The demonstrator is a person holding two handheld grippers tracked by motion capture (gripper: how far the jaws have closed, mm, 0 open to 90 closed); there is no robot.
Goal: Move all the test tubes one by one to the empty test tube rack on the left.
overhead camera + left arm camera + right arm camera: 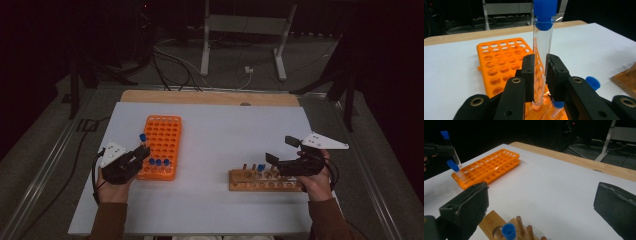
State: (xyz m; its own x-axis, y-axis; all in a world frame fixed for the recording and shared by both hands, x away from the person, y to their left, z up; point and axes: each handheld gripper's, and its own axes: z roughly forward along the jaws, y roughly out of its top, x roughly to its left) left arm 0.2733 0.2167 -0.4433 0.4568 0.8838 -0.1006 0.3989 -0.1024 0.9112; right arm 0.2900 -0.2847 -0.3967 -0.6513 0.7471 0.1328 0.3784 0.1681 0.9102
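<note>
Left gripper clamped on a blue-capped test tube, held upright over the near end of the orange tube rack on the white counter. The step in hand appears to be seating this tube in, or drawing it from, a rack hole; either way it is best kept vertical, moved straight along the hole's axis, and held clear of the capped tubes standing in the near row. The tube is clear, thin-walled and seemingly empty, with a bright blue cap; the jaws grip it low on its body, so the top may sway. Right gripper spread wide and empty, hovering over the wooden tube rack, where another blue-capped tube stands among pegs, well apart from the orange rack.
</note>
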